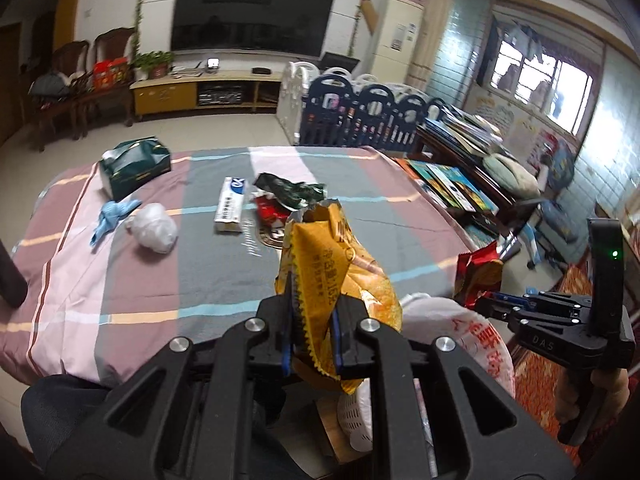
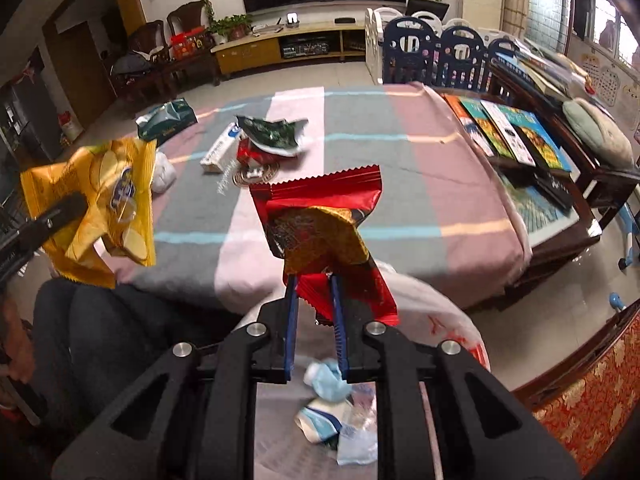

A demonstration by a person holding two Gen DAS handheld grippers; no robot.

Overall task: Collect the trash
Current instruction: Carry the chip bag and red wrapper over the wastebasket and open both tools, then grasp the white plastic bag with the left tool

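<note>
Above the white bag (image 2: 440,312) beside the bed (image 2: 460,184), the left gripper (image 1: 312,320) is gripping the yellow wrapper (image 1: 340,264) and the right gripper (image 2: 314,312) the red wrapper (image 2: 320,216), jaws closed; releasing off-centre risks either wrapper missing the bag.

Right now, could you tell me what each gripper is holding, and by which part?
The left gripper holds the yellow snack bag by its crimped end. The right gripper holds the red wrapper by its lower edge.

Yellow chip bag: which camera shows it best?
Right wrist view: the yellow chip bag shows its whole printed front, hanging from the left gripper. The left wrist view sees it close up, edge-on and crumpled between the pads.
</note>
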